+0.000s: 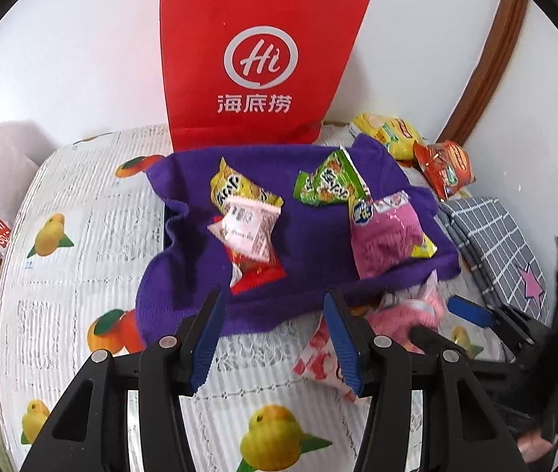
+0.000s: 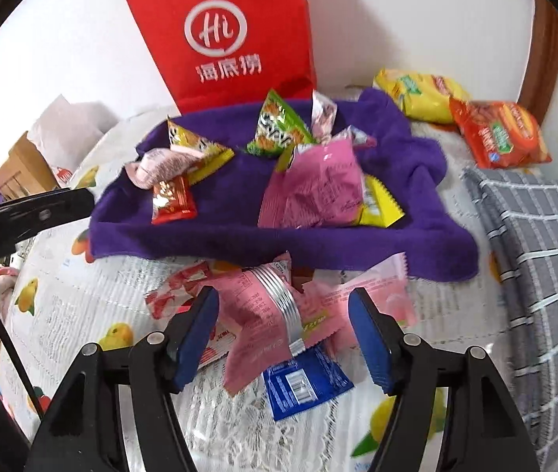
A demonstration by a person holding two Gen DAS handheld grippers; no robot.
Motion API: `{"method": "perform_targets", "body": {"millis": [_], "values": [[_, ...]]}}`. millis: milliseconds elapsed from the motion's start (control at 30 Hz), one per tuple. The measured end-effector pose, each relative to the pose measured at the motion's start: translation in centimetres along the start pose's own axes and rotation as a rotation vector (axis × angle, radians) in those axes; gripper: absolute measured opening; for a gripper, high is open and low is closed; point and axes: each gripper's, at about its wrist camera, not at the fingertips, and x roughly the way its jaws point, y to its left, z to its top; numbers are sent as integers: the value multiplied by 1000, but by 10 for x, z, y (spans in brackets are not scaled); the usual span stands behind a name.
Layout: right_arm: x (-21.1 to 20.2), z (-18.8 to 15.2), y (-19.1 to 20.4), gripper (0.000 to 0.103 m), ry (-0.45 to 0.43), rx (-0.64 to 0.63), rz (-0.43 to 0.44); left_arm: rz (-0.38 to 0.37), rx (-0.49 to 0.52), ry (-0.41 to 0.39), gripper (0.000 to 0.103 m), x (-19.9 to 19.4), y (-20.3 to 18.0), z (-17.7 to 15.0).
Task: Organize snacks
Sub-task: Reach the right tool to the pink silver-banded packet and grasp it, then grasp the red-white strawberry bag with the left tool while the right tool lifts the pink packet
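Left tongs (image 1: 275, 306) are held apart with nothing between the pads, hovering over the near edge of the purple cloth (image 1: 310, 216). Right tongs (image 2: 282, 314) are also held apart, poised above a heap of pink snack packets (image 2: 263, 314) on the bench (image 2: 82, 314); no pad contact is seen there. A blue packet (image 2: 302, 383) lies partly under that heap, and a red-and-white packet (image 2: 176, 295) sits just beside the left pad.

On the cloth, a yellow packet (image 1: 239, 188), a pale pink packet (image 1: 249, 228) and a red packet (image 1: 257, 271) are stacked at the left; a green packet (image 1: 330, 185) and a large pink bag (image 1: 387, 236) are grouped at the right.

Behind the cloth a red paper bag (image 1: 255, 59) is stood against the wall. Two larger packs, yellow (image 2: 420, 94) and orange (image 2: 503, 137), are left in the far right corner, off the cloth. A grey checked cloth (image 2: 534, 236) is folded along the right side of the bench. The bench is covered with a fruit-print sheet.
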Motion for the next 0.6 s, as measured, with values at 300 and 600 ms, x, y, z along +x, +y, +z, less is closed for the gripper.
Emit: {"method": "perform_targets", "body": {"millis": [300, 600], "values": [[9, -16, 9, 40, 38, -50, 31, 1, -10, 49, 50, 18, 2, -16], [-43, -27, -14, 40, -53, 63, 87, -27, 30, 103, 50, 42, -16, -34]]}}
